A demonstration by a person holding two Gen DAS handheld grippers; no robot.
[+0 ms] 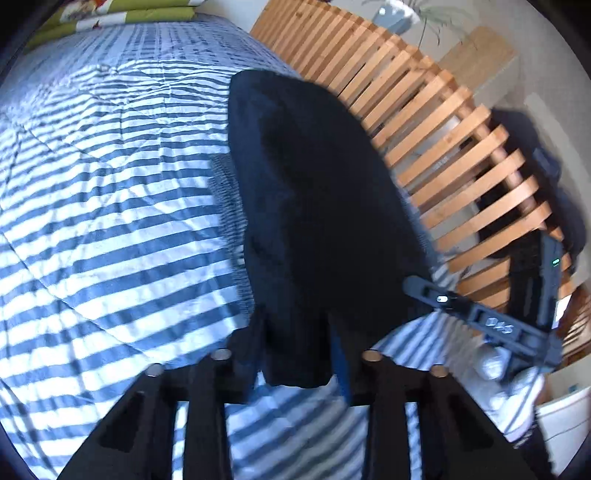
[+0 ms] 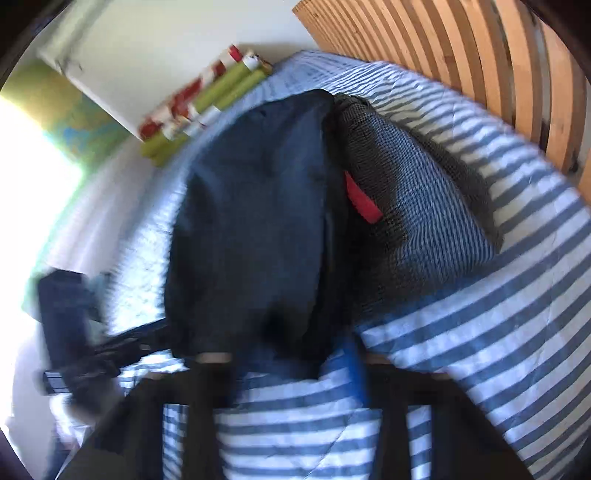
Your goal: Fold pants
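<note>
Striped blue-and-white bedding (image 1: pixel 110 206) covers the bed and serves as the reference surface for this report. At its far left end, in the left wrist view, green patterned pillows (image 1: pixel 122 14) lie stacked against the wall. Toward the middle of the bedding, the dark navy pants (image 1: pixel 314 192) lie lengthwise, their near end lifted off the cover and caught between the fingers of the left gripper (image 1: pixel 299 354); the fingers are clenched on a fold of the cloth, which hangs down between them. To the right of the pants, beyond the edge of the bedding, bare wooden bed slats (image 1: pixel 443 147) are exposed. Over the right part of the bedding, the right gripper (image 1: pixel 480 317) shows as a black bar close beside the pants. The right wrist view is blurred. In it, the left gripper (image 2: pixel 74 332) appears at the far left, at the edge of the bedding (image 2: pixel 498 332). The pants (image 2: pixel 258 221) run up the centre, and their near end sits between the fingers of the right gripper (image 2: pixel 291 358); whether those fingers press the cloth cannot be told. A mesh lining with a red tag (image 2: pixel 362 199) is turned out to the right of the pants, resting on the bedding, with the slats (image 2: pixel 498 74) beyond.
</note>
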